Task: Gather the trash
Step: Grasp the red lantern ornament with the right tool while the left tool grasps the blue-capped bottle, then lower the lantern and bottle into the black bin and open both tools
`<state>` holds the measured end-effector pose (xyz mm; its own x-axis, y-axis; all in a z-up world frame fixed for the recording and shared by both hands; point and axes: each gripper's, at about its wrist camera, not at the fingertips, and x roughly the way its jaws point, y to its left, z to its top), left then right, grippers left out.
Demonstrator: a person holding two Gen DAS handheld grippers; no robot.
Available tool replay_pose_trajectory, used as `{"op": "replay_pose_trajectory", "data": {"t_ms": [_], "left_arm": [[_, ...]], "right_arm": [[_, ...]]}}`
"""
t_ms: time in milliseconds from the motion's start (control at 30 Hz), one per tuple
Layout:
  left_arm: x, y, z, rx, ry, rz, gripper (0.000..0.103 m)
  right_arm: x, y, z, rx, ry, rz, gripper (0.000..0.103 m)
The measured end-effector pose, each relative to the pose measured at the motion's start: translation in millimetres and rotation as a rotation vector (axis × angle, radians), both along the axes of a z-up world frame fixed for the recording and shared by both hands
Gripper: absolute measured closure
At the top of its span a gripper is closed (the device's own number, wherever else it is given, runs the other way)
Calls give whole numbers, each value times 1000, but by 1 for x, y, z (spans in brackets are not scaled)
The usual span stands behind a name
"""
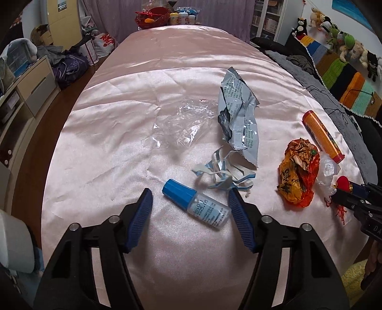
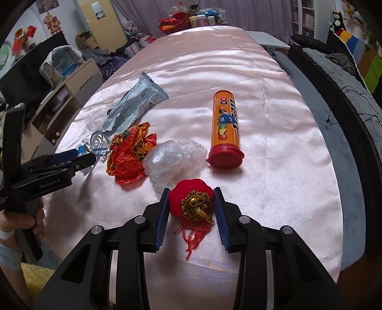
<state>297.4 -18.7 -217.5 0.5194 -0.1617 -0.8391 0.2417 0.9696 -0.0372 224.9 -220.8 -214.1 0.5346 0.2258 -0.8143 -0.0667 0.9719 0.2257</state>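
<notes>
Near the pink-covered table's [image 1: 167, 59] front edge, squeeze the right gripper [image 2: 191, 209], pads touching the red lantern ornament [image 2: 191, 202], squarely; centre the parted left gripper [image 1: 189, 205] over the blue-capped bottle [image 1: 198, 205].

Home, likely living room: plush toys [image 1: 343, 40], bookshelf [image 1: 268, 19], drawers [image 1: 35, 90].

Left gripper [image 1: 189, 194]: black frame, blue ribbed pads, pointed steeply downward; jaws parted, right fingertip [image 1: 235, 198] just beside the load, left pad clear of it. Seen from the right wrist as a black tool gripped at its handle by a hand [image 2: 26, 223]. Right gripper [image 2: 191, 193]: same build, likewise angled down; jaws drawn close, both pads pressed against the sides of what sat between them.
</notes>
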Motion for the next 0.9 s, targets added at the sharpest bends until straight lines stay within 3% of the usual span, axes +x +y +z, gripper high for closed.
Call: {"op": "replay_pose_trajectory", "data": {"t_ms": [367, 400, 433, 533, 900], "left_arm": [[-15, 2, 3, -7, 36, 2, 51], [-18, 4, 3, -12, 40, 3, 63], [-23, 5, 4, -4, 39, 13, 84], [-36, 12, 4, -55, 71, 31, 83], [-105, 6, 5, -28, 104, -12, 84]], "right_arm": [[-11, -4, 8, -1, -22, -14, 66], [-14, -5, 12, 0, -29, -16, 66], [-17, -6, 15, 3, -37, -20, 66], [-26, -7, 22, 13, -50, -25, 66], [-83, 21, 40, 50, -67, 30, 66]]}}
